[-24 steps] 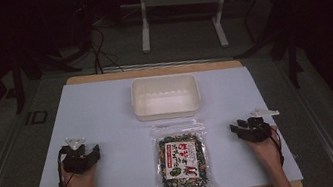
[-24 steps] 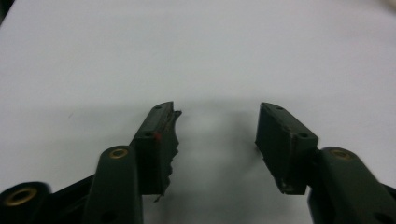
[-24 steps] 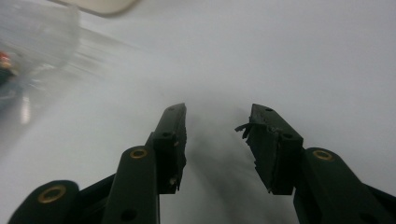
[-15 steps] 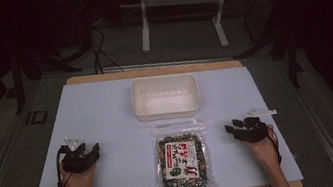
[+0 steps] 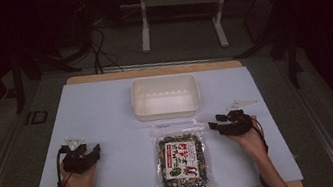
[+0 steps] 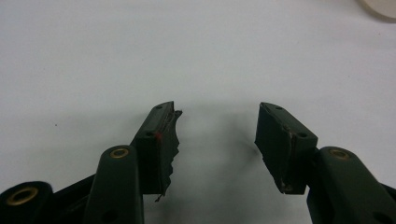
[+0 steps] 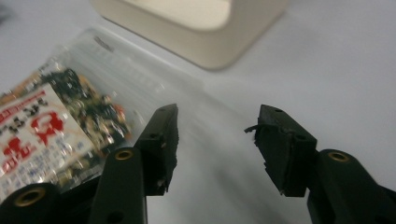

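Both grippers stand open and empty: left gripper (image 5: 88, 154) near the bench's (image 5: 106, 108) front left corner, right gripper (image 5: 218, 127) just right of the snack packet (image 5: 183, 160). Packet lies flat at the front edge, centre, with the white tray (image 5: 165, 96) just behind it.

The high view is dim; the room from nine o'clock over twelve to three o'clock is almost black, and the pale table sheet (image 5: 107, 113) is the brightest area. This view is soft and grainy; fine detail is lost. In the left gripper view the light is even and bright; a soft shadow lies on the sheet between the jaws. The right gripper view is blurred, with the snack packet (image 7: 51, 126) at nine o'clock smeared and glare on its clear film; the cream tray (image 7: 205, 28) at twelve o'clock is out of focus.
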`<action>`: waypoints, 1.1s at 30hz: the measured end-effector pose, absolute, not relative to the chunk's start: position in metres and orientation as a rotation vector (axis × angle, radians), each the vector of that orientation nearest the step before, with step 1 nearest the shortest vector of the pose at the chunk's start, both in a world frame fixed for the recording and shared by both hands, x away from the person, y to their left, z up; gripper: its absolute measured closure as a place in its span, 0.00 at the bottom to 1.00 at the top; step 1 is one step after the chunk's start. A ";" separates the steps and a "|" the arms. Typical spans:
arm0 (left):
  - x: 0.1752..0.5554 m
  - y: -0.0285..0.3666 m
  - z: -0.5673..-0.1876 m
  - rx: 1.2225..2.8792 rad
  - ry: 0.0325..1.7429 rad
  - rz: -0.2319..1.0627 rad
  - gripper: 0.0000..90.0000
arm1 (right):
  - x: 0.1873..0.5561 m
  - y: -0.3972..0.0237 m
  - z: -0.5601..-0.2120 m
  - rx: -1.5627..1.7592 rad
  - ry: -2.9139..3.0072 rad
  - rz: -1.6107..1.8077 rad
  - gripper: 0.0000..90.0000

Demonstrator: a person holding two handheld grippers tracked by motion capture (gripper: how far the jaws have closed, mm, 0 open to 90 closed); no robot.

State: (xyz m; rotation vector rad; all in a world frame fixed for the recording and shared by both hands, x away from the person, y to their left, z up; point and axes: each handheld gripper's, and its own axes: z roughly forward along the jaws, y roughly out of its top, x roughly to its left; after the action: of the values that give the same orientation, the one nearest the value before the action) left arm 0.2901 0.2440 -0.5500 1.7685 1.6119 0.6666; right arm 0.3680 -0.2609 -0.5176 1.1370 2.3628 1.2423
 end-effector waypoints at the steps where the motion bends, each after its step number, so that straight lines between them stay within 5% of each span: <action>1: 0.290 0.244 -0.550 1.770 1.611 0.668 0.53 | 0.370 -0.258 -0.517 1.135 2.367 1.246 0.51; 15: 0.290 0.243 -0.550 1.784 1.606 0.667 0.51 | 0.402 -0.218 -0.525 1.084 2.520 1.254 0.51; 33: 0.290 0.242 -0.550 1.795 1.607 0.674 0.50 | 0.391 -0.212 -0.511 0.840 2.703 1.274 0.66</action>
State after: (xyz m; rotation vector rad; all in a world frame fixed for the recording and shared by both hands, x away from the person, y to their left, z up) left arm 0.2898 0.2418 -0.5504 1.7949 1.6066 0.6742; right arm 0.3907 -0.2118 -0.5112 0.8399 2.7025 1.2735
